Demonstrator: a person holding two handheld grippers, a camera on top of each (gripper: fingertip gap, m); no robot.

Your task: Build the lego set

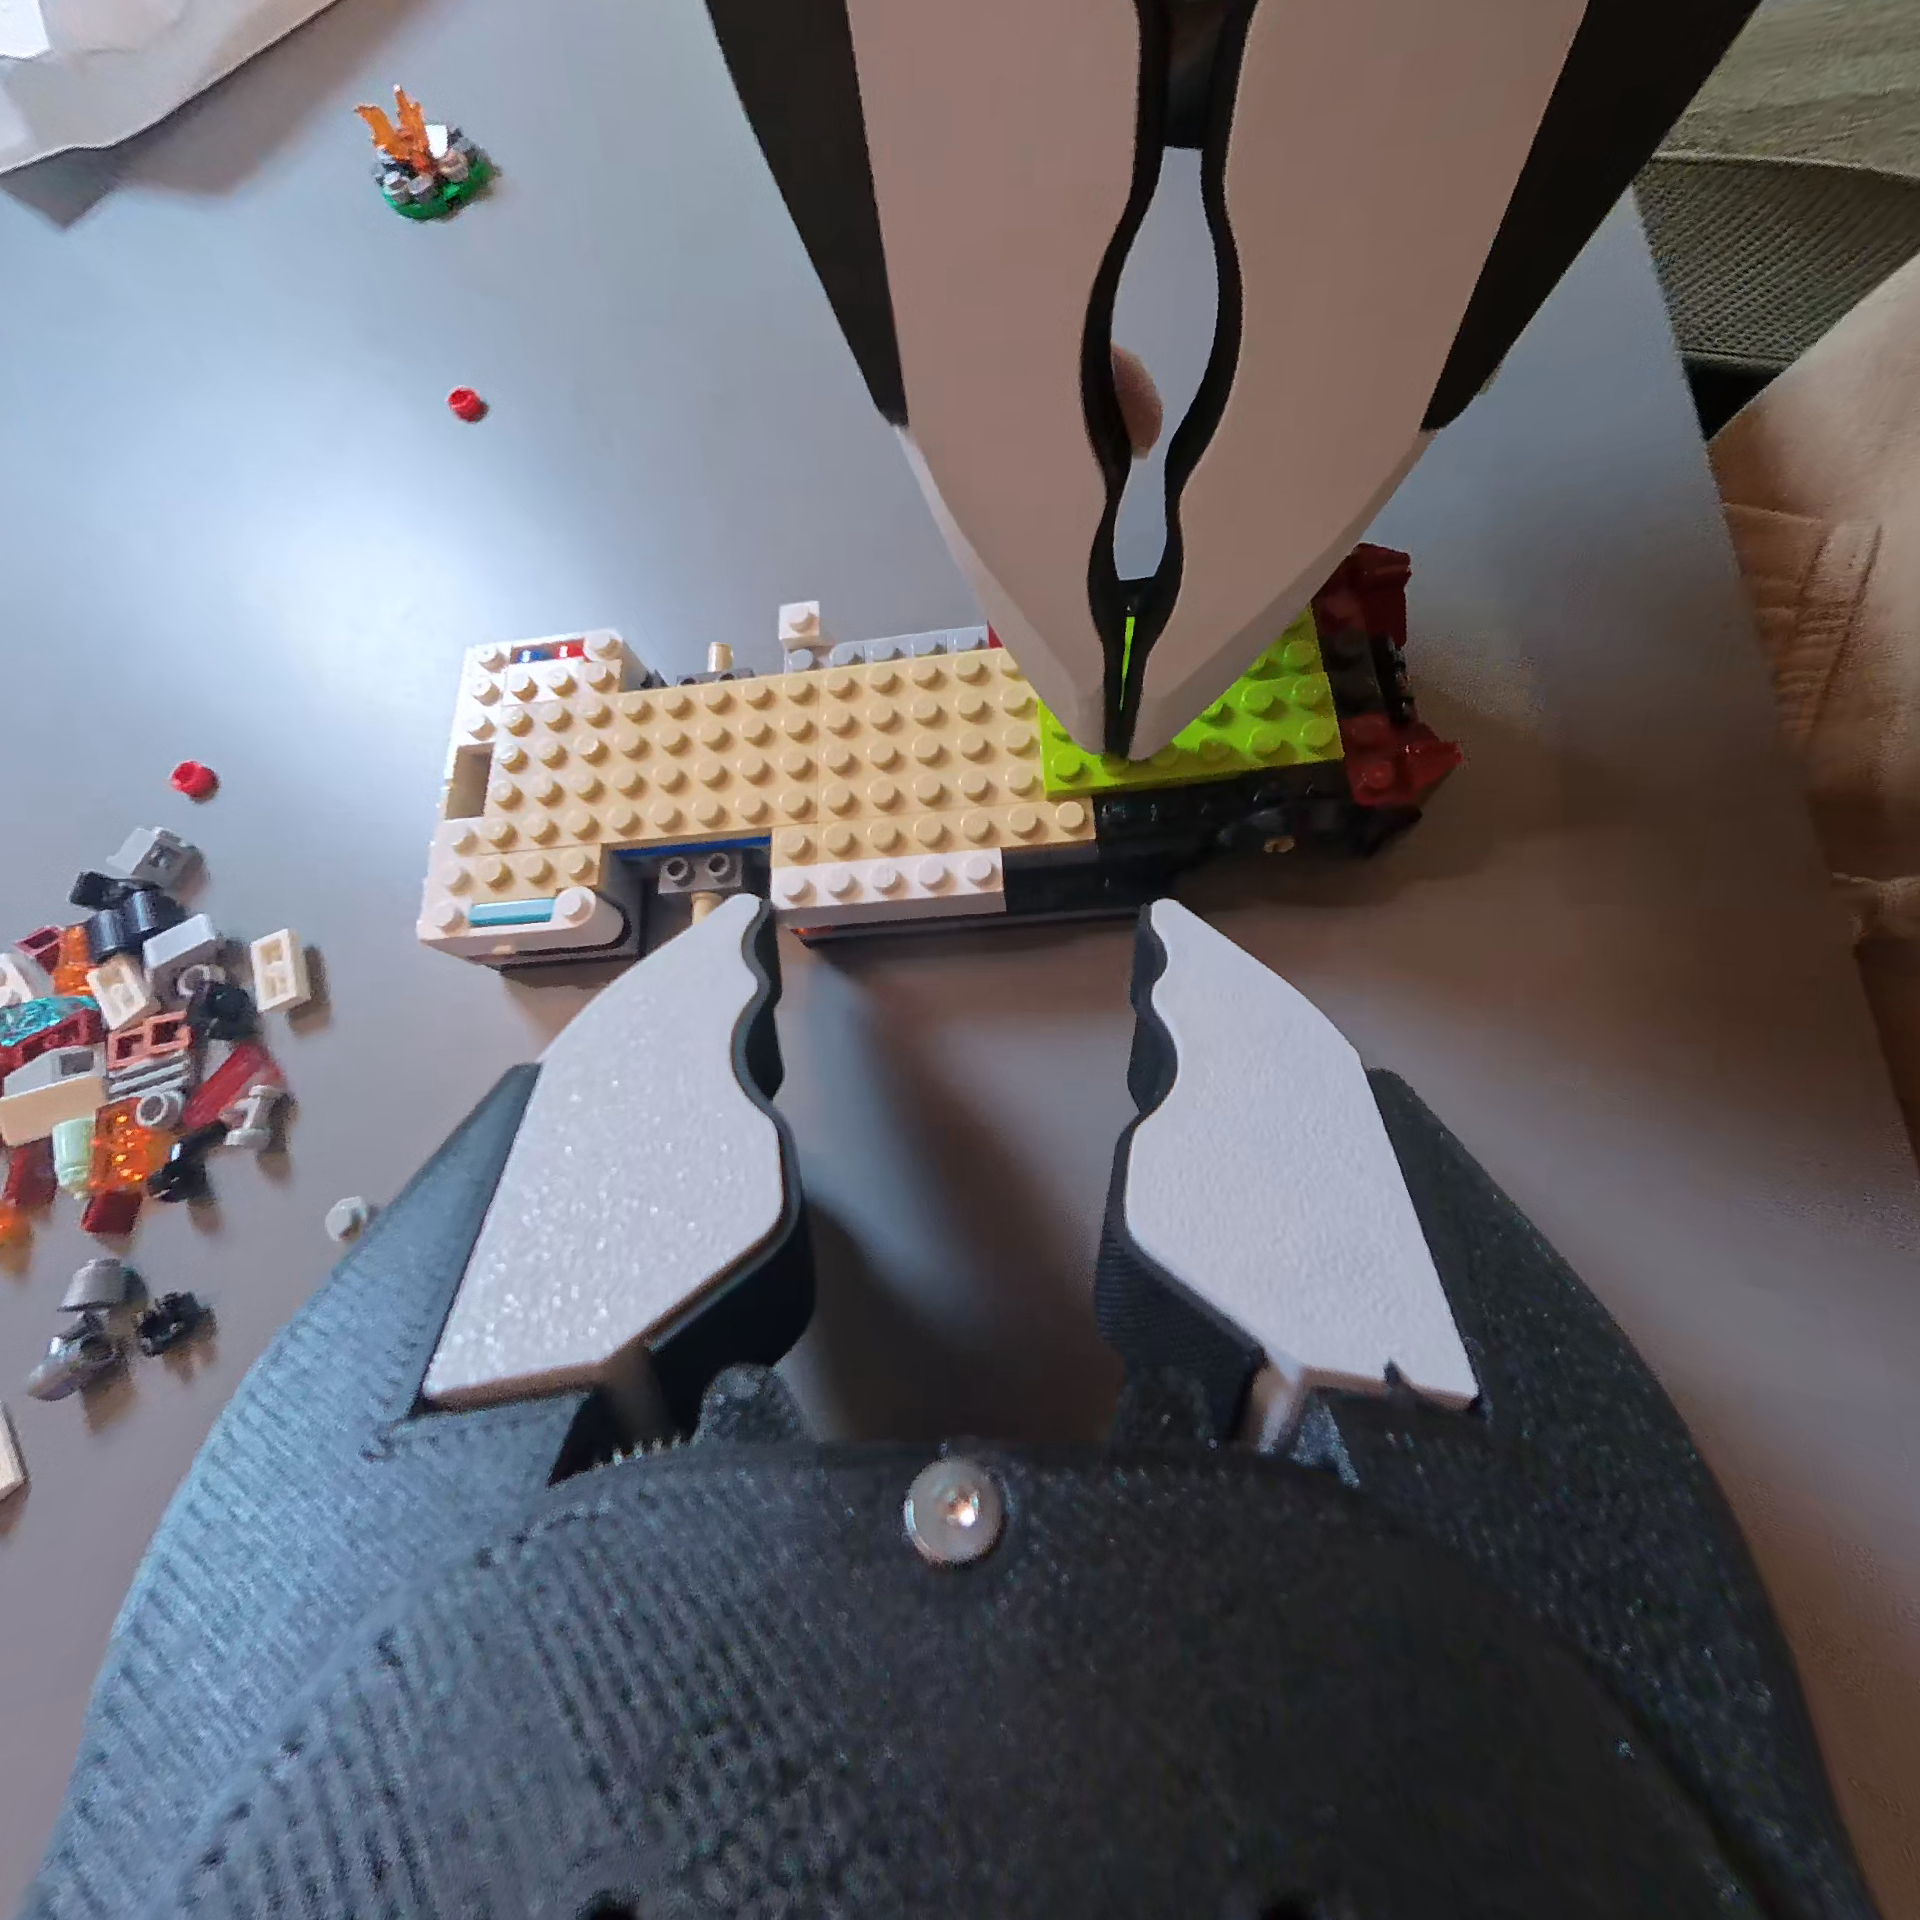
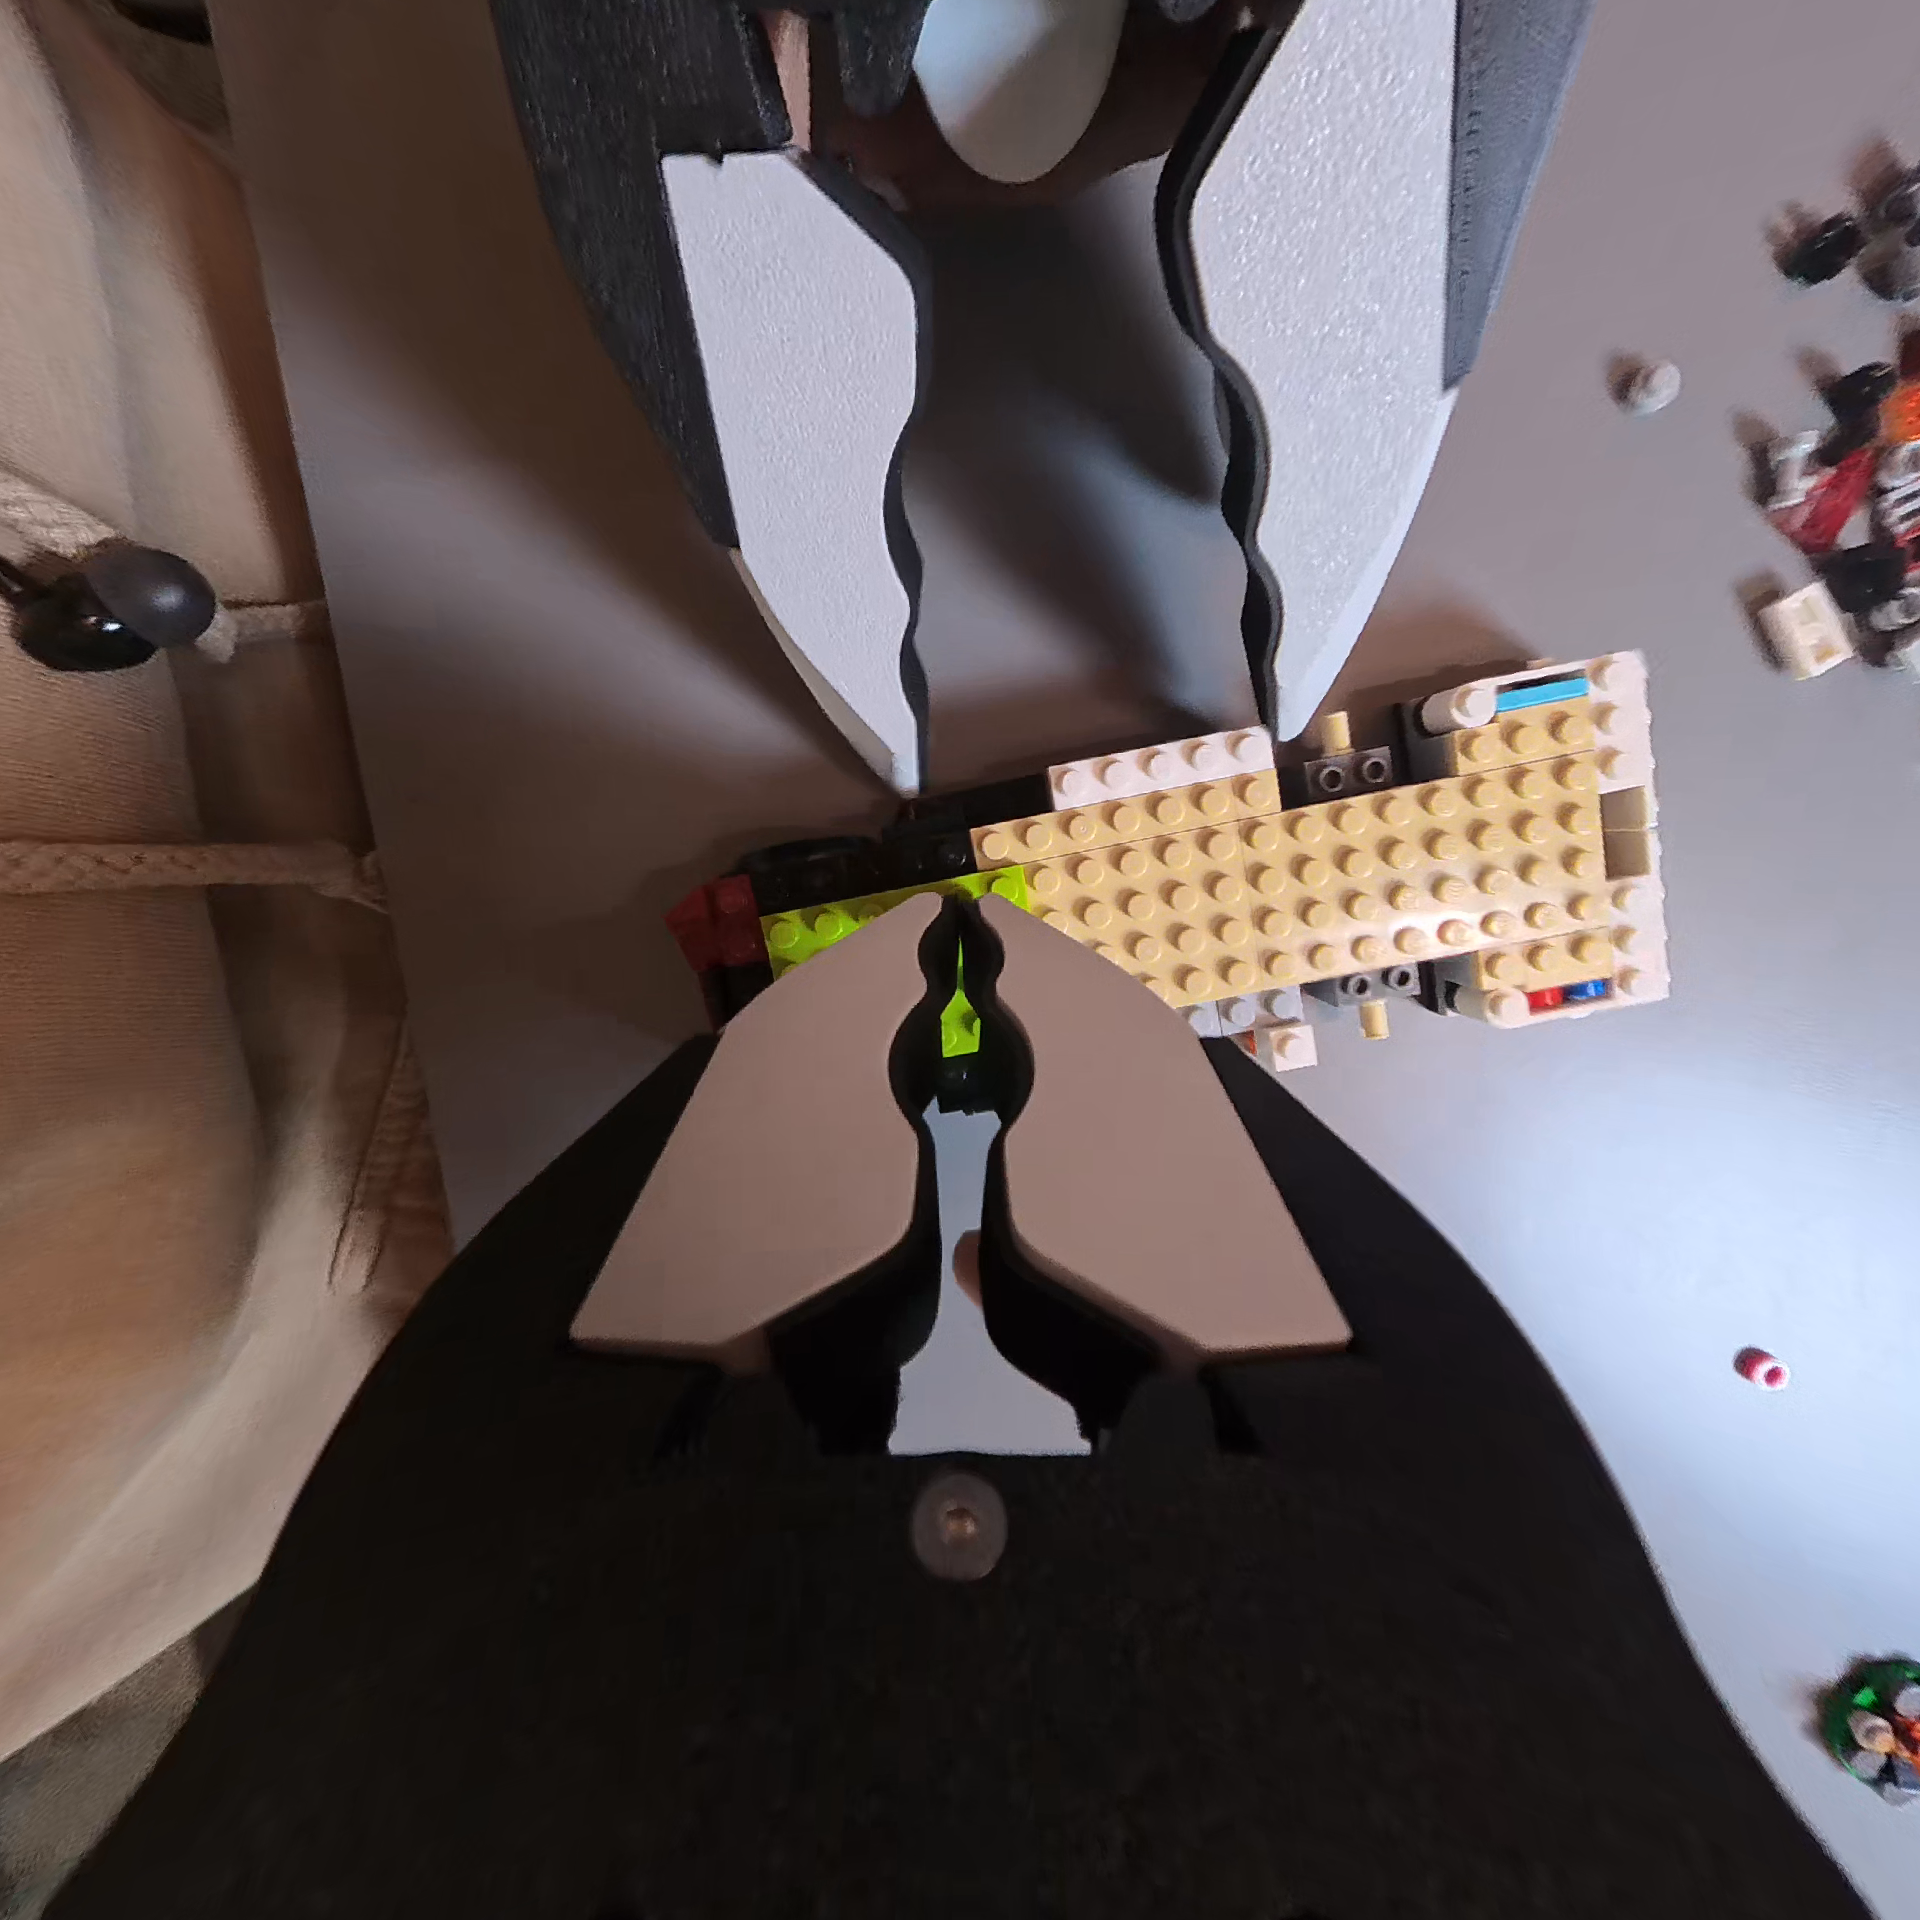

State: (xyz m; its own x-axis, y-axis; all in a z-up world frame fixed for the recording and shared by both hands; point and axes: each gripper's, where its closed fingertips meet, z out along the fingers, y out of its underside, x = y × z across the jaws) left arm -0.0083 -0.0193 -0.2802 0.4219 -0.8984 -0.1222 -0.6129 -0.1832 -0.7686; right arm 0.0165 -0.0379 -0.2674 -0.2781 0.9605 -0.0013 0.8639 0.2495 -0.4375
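Observation:
A long brick model (image 1: 779, 758) with a tan studded top lies on the grey table (image 1: 727, 364). At one end it has a lime green plate (image 1: 1247, 717), black bricks and dark red pieces. My right gripper (image 2: 956, 909) is shut, its tips resting on the lime plate (image 2: 821, 925); I see nothing between its pads. It also shows from above in the left wrist view (image 1: 1122, 743). My left gripper (image 1: 956, 920) is open and empty, its tips at the model's near side by the white brick (image 1: 888, 883). It shows at the top of the right wrist view (image 2: 1091, 748).
A pile of loose small bricks (image 1: 125, 1060) lies left of the model. Two red round studs (image 1: 467, 403) (image 1: 192, 777) and a small flame build on a green round plate (image 1: 426, 156) lie farther off. A person's beige clothing (image 2: 156, 935) borders the table. Left and right tips are no more than a few centimetres apart.

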